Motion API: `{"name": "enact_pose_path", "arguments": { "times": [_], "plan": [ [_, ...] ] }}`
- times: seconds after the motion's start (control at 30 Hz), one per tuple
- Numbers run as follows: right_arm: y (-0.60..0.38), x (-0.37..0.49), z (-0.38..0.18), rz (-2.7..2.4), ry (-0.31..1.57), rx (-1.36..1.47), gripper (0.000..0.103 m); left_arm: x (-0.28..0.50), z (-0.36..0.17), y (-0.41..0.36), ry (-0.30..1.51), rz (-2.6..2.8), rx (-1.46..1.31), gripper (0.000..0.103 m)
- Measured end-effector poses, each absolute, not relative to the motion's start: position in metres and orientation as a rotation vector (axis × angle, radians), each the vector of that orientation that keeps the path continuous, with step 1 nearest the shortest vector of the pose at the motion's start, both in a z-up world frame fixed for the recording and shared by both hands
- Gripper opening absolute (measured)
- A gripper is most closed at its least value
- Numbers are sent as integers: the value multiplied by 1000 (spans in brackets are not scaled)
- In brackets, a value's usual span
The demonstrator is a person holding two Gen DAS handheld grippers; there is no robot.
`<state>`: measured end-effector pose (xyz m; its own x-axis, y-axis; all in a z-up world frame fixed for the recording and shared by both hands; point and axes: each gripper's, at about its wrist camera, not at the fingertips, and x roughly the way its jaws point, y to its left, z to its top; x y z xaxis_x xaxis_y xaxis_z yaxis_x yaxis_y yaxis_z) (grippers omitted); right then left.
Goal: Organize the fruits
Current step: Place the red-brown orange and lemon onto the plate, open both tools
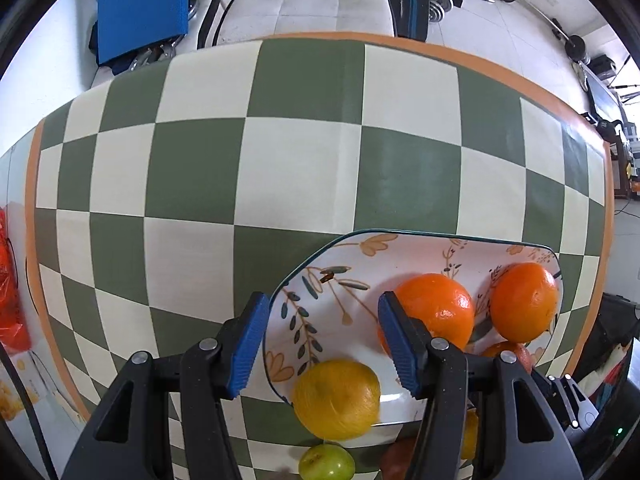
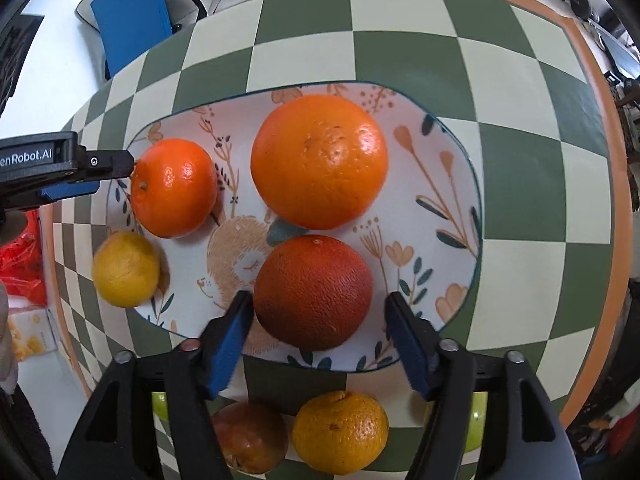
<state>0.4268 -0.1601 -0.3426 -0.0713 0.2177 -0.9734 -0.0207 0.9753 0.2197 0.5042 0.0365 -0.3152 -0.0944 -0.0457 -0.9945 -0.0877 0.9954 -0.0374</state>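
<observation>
**Plate loading: roll-off risk at the near-left rim**

Left gripper (image 1: 322, 336) released, holding nothing, over the plate (image 2: 448, 184) at its left end. Right gripper (image 2: 318, 328) spread wide around the dark red orange (image 2: 314, 292) near the plate's front edge; no pad contact visible.

On plate: 3 oranges. The yellow citrus (image 2: 126, 268) sits at the left rim, partly over the edge.

Risk, my judgement: a nudge from either jaw could roll the yellow citrus off, or knock the round fruit together.

Surface: green-and-cream checkered tablecloth (image 1: 280, 160), orange border. Pale tiled floor and a barbell (image 1: 540, 12) beyond.
</observation>
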Motion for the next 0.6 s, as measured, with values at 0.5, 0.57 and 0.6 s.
{"name": "enact_pose_path", "arguments": {
  "times": [0.5, 0.57, 0.6],
  "plan": [
    [-172, 372, -254, 107, 1439, 37, 94, 404, -230, 36, 1421, 77, -46, 97],
    [-174, 362, -239, 105, 1410, 42, 94, 385, -214, 30, 1375, 84, -34, 97],
    [-176, 357, -232, 101, 1397, 45, 94, 377, -209, 26, 1358, 91, -23, 97]
  ]
}}
